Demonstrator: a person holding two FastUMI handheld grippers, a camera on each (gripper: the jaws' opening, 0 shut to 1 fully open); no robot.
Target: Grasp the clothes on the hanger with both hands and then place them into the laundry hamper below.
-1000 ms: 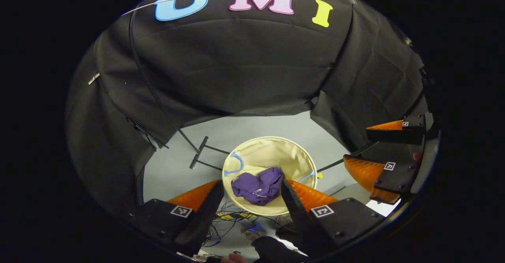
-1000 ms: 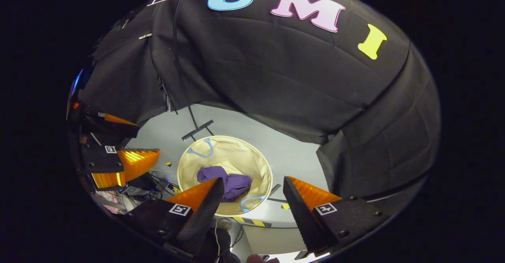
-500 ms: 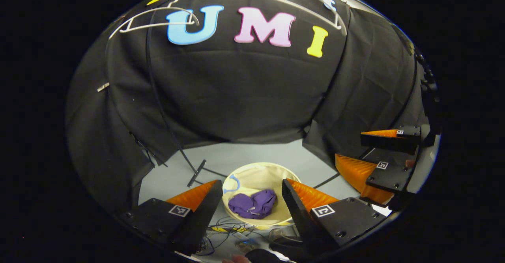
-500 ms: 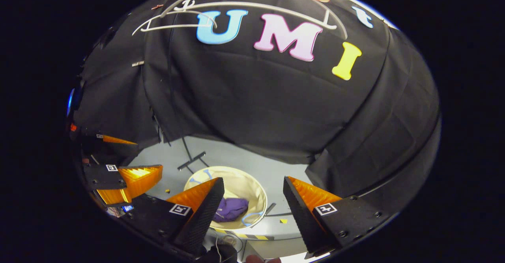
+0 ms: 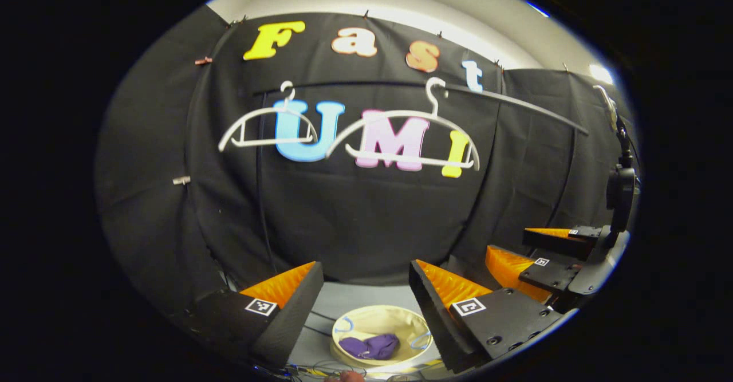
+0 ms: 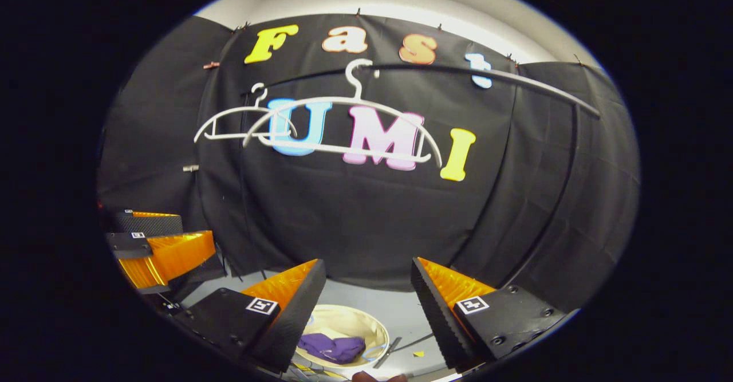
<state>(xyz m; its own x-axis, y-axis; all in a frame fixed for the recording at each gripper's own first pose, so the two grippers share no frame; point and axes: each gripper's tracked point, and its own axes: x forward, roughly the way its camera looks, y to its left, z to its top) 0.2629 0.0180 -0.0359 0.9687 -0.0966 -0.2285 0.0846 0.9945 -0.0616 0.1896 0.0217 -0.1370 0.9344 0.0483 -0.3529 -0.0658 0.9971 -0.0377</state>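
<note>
I have both grippers raised and level, facing the back wall. My left gripper (image 5: 366,299) is spread wide with nothing between its fingers, and my right gripper (image 6: 369,296) is just as wide and just as empty. In the right gripper view the left one shows off to the side, fingers parted too.

The purple clothes (image 5: 369,346) lie bunched in the cream laundry hamper (image 5: 382,318) on the grey floor (image 6: 401,313), low between my fingers. Two white hangers (image 5: 404,136) hang bare on the black rail (image 5: 515,104), the smaller one (image 5: 266,127) further along.

From that I judge the drop as done and this step as the retreat. To do it well I would keep both grippers open and clear of the rail and the hanger hooks, hold them apart from each other, and bring them to a steady rest without brushing the hamper rim. A quick check that no sleeve hangs over the rim would be worthwhile; from here the garment looks wholly inside.

Against a second ago, both cameras have tilted up from looking down into the hamper to looking at the wall. The hamper has slid from mid-view to the bottom edge, and the hangers have come fully into sight. The clothes have not shifted.
</note>
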